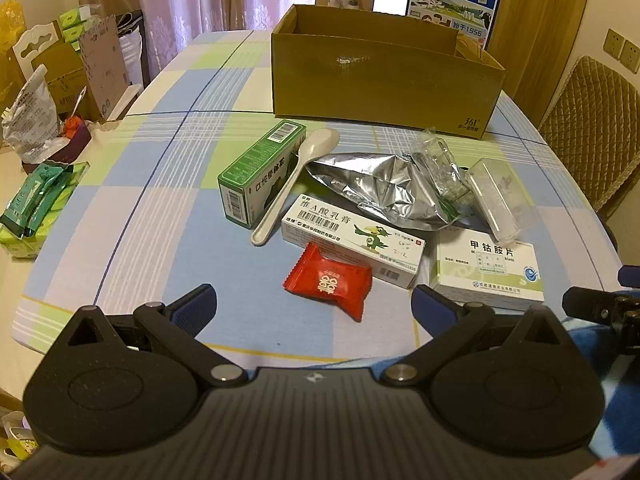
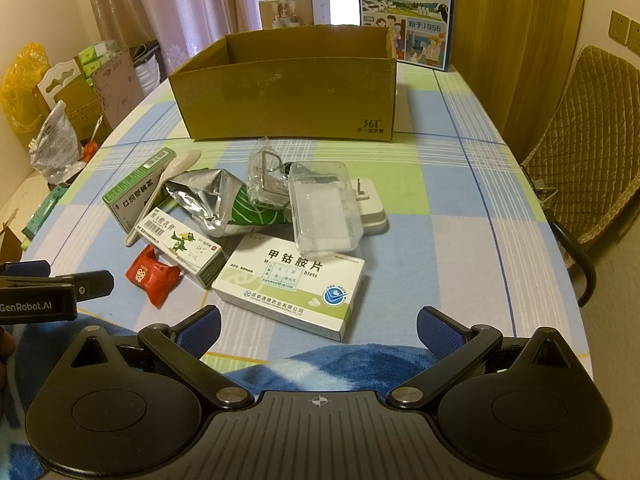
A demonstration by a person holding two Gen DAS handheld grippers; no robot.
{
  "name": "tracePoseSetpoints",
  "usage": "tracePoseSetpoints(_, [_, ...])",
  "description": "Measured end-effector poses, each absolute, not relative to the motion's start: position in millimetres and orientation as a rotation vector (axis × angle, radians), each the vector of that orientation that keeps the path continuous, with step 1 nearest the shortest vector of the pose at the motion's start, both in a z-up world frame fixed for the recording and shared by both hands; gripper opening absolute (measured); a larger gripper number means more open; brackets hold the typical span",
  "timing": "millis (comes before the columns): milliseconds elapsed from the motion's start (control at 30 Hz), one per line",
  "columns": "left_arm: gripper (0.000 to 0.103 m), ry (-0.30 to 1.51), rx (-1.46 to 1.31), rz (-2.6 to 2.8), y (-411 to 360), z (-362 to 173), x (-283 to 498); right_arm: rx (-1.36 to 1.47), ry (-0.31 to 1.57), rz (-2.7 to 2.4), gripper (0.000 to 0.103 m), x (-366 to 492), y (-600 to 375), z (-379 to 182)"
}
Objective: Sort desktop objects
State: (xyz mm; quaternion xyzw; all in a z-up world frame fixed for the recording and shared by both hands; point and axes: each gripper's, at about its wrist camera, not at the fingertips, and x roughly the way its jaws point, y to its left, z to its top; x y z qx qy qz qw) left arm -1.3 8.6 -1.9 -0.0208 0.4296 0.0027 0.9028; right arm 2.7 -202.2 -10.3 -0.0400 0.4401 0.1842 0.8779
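the sorting looks as if it has not begun: every loose item lies in a heap on the checked tabletop, and the cardboard box standing behind the heap, presumably the place they go, shows nothing in the part of its inside that is visible; the floor of it is hidden by the near wall. the left tongs stand spread as wide as they go with nothing between the blue pads, held low over the near edge of the tabletop, and the right tongs are likewise wide apart and hold nothing, just above a blue patterned cloth at the edge. nearest the left tongs lies a red candy wrapper, touching the white ointment box with a green bird on it. beside that rests a white spoon leaning along a green carton. closest to the right tongs is the white and green tablet box, and behind it a crumpled silver foil bag, a clear plastic case, a crinkled clear wrapper and a white charger plug, partly under the case. so all these pieces seem left to move, and the candy or the tablet box would be the easiest first picks.
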Motion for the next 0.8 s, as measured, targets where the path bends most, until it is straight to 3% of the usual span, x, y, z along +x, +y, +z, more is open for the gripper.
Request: tracePoseSetpoints(800, [0.102, 0.894, -0.063, 0.000, 10.6, -1.7, -0.1, -0.087, 0.918, 0.385, 0.101, 2.0, -202.0, -9.5])
